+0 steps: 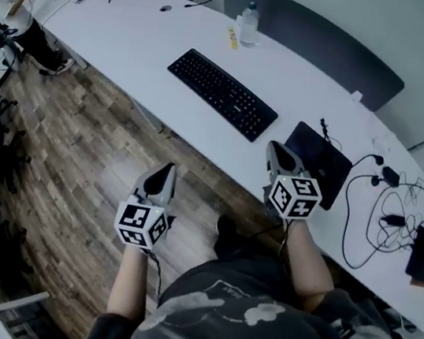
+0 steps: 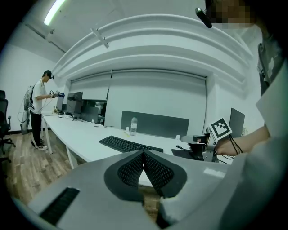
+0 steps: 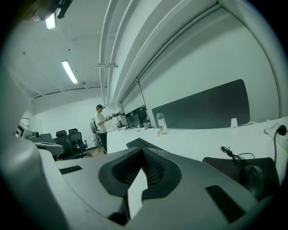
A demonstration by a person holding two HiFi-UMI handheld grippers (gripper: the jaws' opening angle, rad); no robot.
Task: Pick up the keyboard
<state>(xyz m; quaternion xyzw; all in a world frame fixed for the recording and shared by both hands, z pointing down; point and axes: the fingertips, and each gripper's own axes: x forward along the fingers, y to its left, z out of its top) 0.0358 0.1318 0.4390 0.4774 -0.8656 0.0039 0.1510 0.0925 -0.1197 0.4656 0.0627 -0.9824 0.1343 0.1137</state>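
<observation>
- Black plastic, the keyboard (image 1: 222,93) lies flat and slanted on the white table (image 1: 138,33) in the head view. Both grippers are on its near side and neither one touches it.
- The left gripper (image 1: 169,168) is over the wooden floor (image 1: 95,154), well apart from the keyboard's left end.
- The right gripper (image 1: 274,145) is near the keyboard's right end, at the table's edge, with a black pad (image 1: 321,162) just beside it.
- A water bottle (image 1: 249,24) stands upright behind the keyboard.
- In the left gripper view, the left gripper (image 2: 144,155) has its jaws pressed together with nothing between them. The keyboard (image 2: 128,144) is ahead of the tips and a little to their left, apart from them.
- In the right gripper view, the right gripper (image 3: 143,155) also has its jaws pressed together and holds nothing. The keyboard (image 3: 141,143) is straight beyond the tips, and the water bottle (image 3: 161,122) is behind it.
</observation>
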